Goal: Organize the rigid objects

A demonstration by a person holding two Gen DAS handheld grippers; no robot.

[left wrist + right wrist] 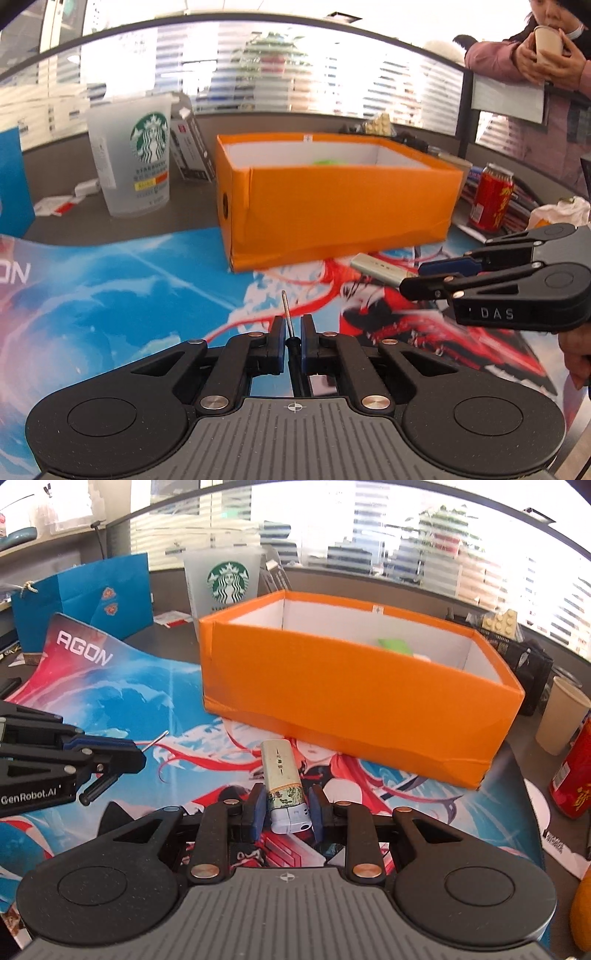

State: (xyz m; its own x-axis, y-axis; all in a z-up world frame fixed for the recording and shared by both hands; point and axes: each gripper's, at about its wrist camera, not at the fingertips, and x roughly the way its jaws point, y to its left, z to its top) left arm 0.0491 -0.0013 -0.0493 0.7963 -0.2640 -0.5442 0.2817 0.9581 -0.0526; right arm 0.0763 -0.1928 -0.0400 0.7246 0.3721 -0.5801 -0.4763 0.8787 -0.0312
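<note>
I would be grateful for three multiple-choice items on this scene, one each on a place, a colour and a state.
1. Where does the Starbucks cup stand?
A. behind the box
B. inside the box
C. on the mat

2. What colour is the outside of the box?
A. blue
B. orange
C. green

3. What does the right hand-held gripper hold?
A. nothing
B. a can
C. a lighter

Key: 1 A, the cup rises past the box's far corner; 2 B, its walls are orange; 3 C, the pads press its sides.
</note>
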